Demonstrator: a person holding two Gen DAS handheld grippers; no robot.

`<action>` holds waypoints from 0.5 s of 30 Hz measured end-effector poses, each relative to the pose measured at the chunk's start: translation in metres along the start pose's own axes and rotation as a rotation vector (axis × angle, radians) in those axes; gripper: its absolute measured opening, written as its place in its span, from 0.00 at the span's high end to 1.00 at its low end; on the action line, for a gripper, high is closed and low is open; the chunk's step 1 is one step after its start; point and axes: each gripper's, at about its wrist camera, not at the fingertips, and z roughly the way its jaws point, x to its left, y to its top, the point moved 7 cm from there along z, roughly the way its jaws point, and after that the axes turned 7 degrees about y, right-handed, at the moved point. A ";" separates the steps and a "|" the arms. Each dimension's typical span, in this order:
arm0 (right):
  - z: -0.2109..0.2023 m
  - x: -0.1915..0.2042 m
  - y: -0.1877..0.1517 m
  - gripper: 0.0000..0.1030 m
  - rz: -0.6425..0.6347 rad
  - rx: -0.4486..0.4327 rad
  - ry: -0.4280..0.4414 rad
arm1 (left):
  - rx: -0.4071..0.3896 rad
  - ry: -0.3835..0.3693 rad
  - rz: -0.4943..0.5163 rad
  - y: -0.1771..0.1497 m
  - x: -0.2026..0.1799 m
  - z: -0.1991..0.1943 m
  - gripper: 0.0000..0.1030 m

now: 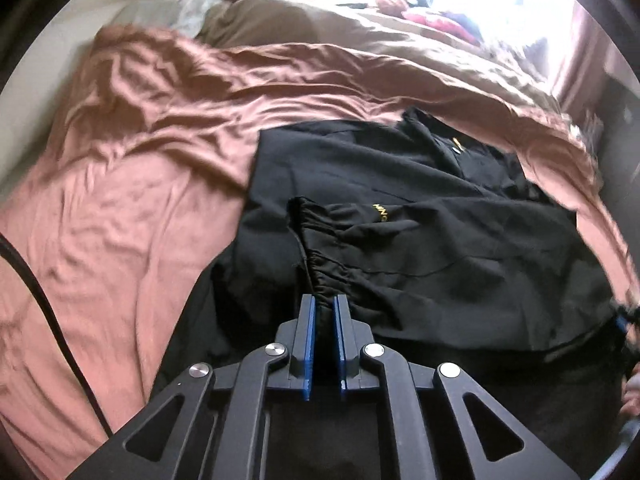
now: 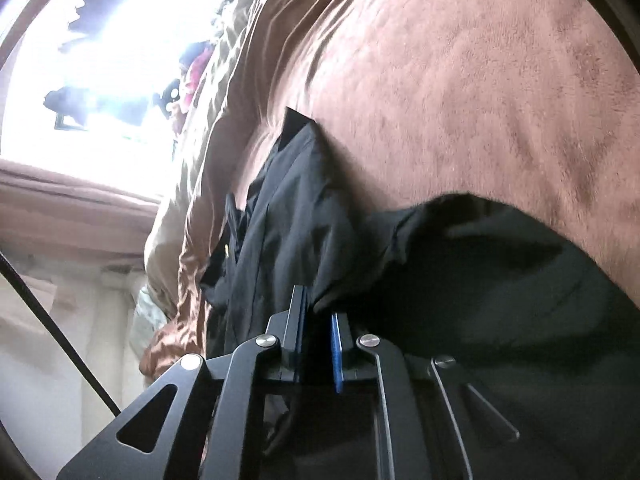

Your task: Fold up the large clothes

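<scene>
A large black jacket (image 1: 400, 208) with small yellow lettering lies on a bed covered by a pink-brown sheet (image 1: 132, 184). My left gripper (image 1: 325, 300) is shut on the jacket's gathered elastic hem and holds it folded over the body of the jacket. In the right wrist view, tilted sideways, my right gripper (image 2: 318, 306) is shut on another edge of the black jacket (image 2: 296, 216), low by the side of the bed. The right gripper also shows as a blurred shape at the far right edge of the left wrist view (image 1: 626, 316).
A beige duvet (image 1: 304, 20) and a pale pillow (image 1: 168, 12) lie at the far end of the bed. Red and dark items (image 1: 424, 12) sit by a bright window. A pink curtain (image 1: 580, 52) hangs at right. A black cable (image 1: 48, 308) crosses the left.
</scene>
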 end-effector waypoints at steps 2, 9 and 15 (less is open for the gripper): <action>0.005 -0.004 0.003 0.93 0.030 -0.009 0.012 | 0.000 0.002 0.012 0.008 -0.004 0.002 0.92; -0.010 -0.011 -0.008 0.90 0.126 0.006 0.005 | 0.028 0.033 0.072 0.027 -0.019 0.019 0.92; -0.046 -0.014 -0.007 0.37 0.157 -0.032 0.012 | 0.005 0.076 0.070 0.043 -0.013 0.016 0.92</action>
